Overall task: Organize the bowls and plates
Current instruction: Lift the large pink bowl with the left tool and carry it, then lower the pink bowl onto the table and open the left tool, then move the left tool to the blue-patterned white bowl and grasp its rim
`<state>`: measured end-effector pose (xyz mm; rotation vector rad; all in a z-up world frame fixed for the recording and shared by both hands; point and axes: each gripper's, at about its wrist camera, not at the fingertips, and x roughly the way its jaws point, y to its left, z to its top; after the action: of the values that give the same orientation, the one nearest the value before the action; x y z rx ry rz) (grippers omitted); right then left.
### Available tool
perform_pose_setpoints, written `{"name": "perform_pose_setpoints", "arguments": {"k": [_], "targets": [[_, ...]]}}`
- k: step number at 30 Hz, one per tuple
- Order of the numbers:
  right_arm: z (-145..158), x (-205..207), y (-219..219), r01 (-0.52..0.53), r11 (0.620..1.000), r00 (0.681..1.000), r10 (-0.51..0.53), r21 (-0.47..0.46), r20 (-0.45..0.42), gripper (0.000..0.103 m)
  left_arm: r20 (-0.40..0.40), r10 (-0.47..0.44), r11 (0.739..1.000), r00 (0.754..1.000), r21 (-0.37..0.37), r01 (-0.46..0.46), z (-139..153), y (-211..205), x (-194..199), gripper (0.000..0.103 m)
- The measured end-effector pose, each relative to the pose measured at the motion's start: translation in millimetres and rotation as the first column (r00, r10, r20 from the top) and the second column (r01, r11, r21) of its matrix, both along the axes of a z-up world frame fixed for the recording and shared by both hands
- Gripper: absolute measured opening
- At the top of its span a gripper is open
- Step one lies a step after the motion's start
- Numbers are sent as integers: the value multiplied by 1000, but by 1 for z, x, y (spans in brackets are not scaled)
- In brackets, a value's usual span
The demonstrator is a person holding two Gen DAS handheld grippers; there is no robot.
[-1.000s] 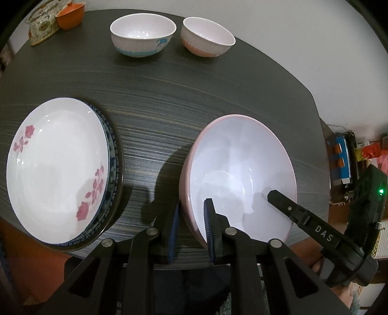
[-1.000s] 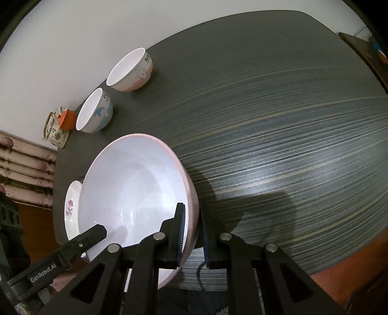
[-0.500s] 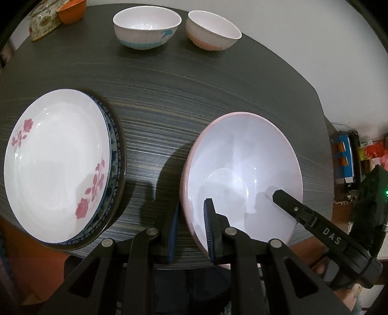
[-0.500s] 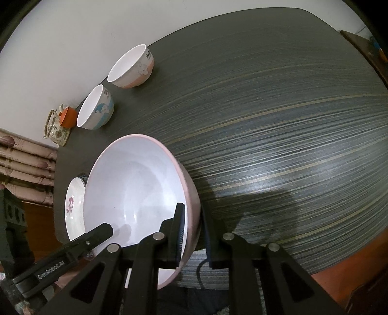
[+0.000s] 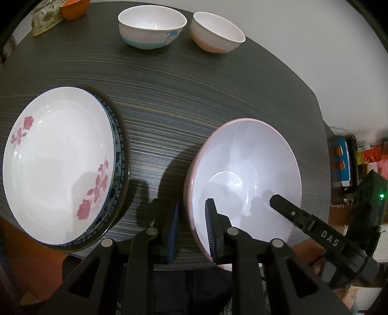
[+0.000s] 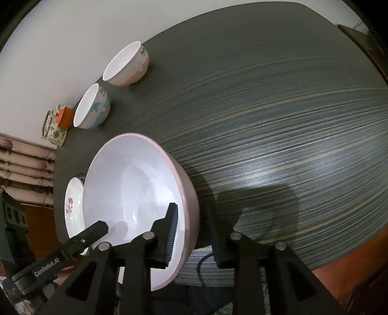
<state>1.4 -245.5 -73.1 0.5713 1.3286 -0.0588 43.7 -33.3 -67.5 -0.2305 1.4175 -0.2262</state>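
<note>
A large pink bowl [image 5: 245, 174] with a white inside rests on the dark striped table [image 5: 169, 97] near its front edge. My left gripper [image 5: 193, 206] straddles the bowl's left rim. Its jaws are opening, with a gap showing on each side of the rim. My right gripper [image 6: 191, 210] straddles the opposite rim of the bowl [image 6: 131, 189]; its jaws are opening too, pads clear of the wall. Left of the bowl, a white plate with pink flowers [image 5: 58, 164] lies on a blue-patterned plate [image 5: 118, 155].
Two small bowls stand at the table's far side, one blue-banded [image 5: 151, 26] and one pink-banded [image 5: 215, 34]. An orange cup [image 5: 72, 7] and a floral tin [image 5: 46, 19] sit at the far left corner. Clutter [image 5: 344, 160] lies beyond the table's right edge.
Both grippers' jaws have parted from the pink bowl's rim, the right one more widely. The bowl stays on the table and neither hand has shifted.
</note>
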Motion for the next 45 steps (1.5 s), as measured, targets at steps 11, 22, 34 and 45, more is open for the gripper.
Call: {"name": "perform_pose_setpoints", "arguments": {"k": [11,22,34,45], "targets": [[21,10,-14,48,999,997,-48,3,65,30,26,29,999,999,-26,-28,14,23,3,28],[52,38,11,-26,1000,990,27,-8,137,30,93,95,994,991,-57,-90,44,61,17,38],[59,102,82,-189,982,970,184,22,160,30,176,242,969,954,15,-248,64,128,62,41],[36,194,119,-168,983,976,157,67,151,30,202,275,961,940,-27,-275,62,152,133,41]]}}
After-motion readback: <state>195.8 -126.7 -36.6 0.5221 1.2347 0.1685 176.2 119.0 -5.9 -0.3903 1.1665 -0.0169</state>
